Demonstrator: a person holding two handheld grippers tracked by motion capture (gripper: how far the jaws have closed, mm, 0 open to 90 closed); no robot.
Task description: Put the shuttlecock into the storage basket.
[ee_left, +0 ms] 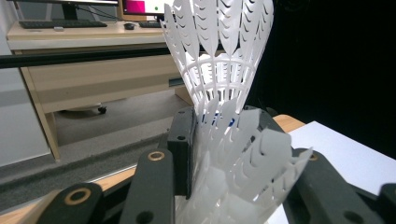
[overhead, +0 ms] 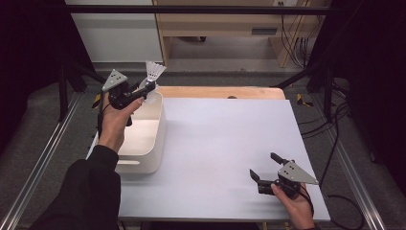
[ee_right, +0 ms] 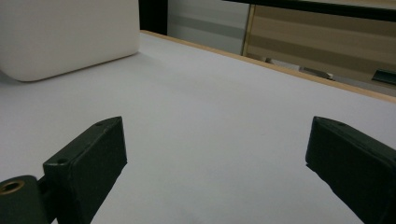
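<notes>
L hand-held gripper (overhead: 146, 89) clamps shuttlecocks (ee_left: 224, 88) over white bin (overhead: 155, 139); R hand-held gripper (overhead: 265, 169) apart above grey tabletop (overhead: 220, 143).

Left gripper (overhead: 143, 91): black body, grey three-cornered plate on top, small yellow patch by plate. In left gripper view, black link arms with brass-ringed pivot holes and plain screw holes; jaw pads flat black blocks.
Right gripper (overhead: 264, 167): same black build, grey three-cornered plate with small dark holes, black cable trailing behind. In right gripper view, jaws are matte black rectangular blocks, one brass-ringed hole at lower left.
Person: black long sleeve (overhead: 88, 191) on left arm; hands bare.
</notes>
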